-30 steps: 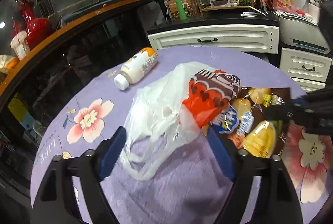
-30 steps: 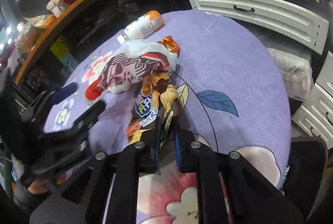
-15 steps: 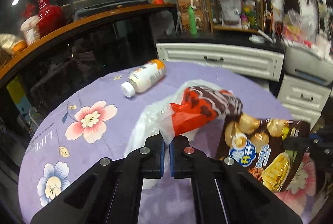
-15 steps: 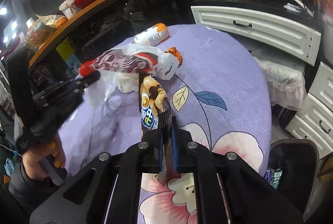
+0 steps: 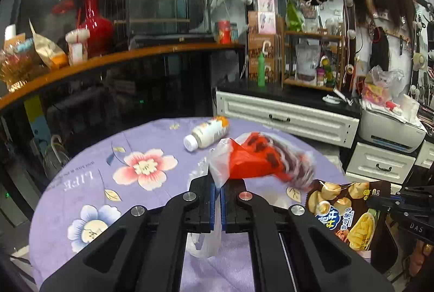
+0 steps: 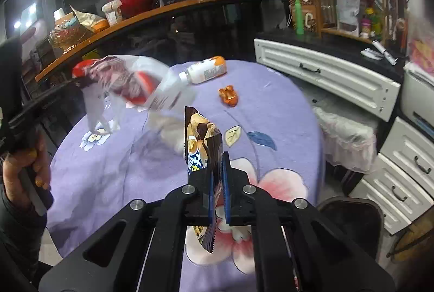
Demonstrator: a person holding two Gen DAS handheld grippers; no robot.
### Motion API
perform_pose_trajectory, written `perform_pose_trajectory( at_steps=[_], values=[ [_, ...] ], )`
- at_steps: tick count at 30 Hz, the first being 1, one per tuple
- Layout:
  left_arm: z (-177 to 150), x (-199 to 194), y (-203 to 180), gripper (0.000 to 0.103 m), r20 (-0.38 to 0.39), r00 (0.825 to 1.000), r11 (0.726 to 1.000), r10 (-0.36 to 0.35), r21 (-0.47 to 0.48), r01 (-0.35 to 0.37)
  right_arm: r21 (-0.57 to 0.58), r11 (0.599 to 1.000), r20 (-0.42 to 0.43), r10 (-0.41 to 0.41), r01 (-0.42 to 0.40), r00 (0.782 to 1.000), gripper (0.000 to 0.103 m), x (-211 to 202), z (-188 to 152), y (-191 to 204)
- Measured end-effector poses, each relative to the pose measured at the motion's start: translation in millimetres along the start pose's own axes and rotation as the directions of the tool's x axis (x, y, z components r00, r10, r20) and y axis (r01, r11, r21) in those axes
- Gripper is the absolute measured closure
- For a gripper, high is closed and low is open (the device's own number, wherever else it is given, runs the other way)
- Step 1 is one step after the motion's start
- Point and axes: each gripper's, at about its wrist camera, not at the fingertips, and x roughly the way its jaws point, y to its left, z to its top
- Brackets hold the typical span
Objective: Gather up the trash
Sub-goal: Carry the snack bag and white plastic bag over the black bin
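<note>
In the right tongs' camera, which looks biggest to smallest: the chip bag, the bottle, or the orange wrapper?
1. chip bag, though it is nearest the camera, which makes it look bigger
2. bottle
3. orange wrapper

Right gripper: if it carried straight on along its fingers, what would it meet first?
Probably the purple tablecloth near the small orange wrapper. The right gripper, shut on the snack bag, points down toward it; depth is unclear.

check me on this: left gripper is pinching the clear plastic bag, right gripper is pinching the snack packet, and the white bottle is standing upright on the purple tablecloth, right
Not quite. The white bottle lies on its side on the purple tablecloth, as the left wrist view shows. The rest holds: the left gripper pinches the clear plastic bag, and the right gripper pinches the snack packet.
</note>
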Motion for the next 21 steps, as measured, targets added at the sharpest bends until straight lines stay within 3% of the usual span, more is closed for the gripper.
perform_pose_trajectory(
  at_steps=[4,9,16,21],
  values=[
    [6.7,-22.5,-8.4,0.100,0.047,0.999,1.000,0.000,0.027,-0.002,0.014,1.000,0.015,-0.025,0.025,1.000,0.097,-20.4,-7.0,-11.4],
    [12.0,-41.8,-22.9,0.100,0.074,0.996,0.998,-0.052,0.032,0.050,0.053,0.996,0.034,-0.071,0.070,0.997,0.097,-51.0,-22.0,-33.8],
    [14.1,-62.6,-74.7,0.100,0.095,0.978,0.982,-0.185,0.067,0.179,0.116,0.978,0.034,-0.179,0.174,0.983,0.097,-88.0,-50.2,-75.7],
    [7.5,-65.0,-118.6,0.100,0.073,0.955,0.956,-0.287,0.083,0.281,0.146,0.947,-0.020,-0.287,0.287,0.958,0.097,-98.7,-81.0,-106.1]
  ],
)
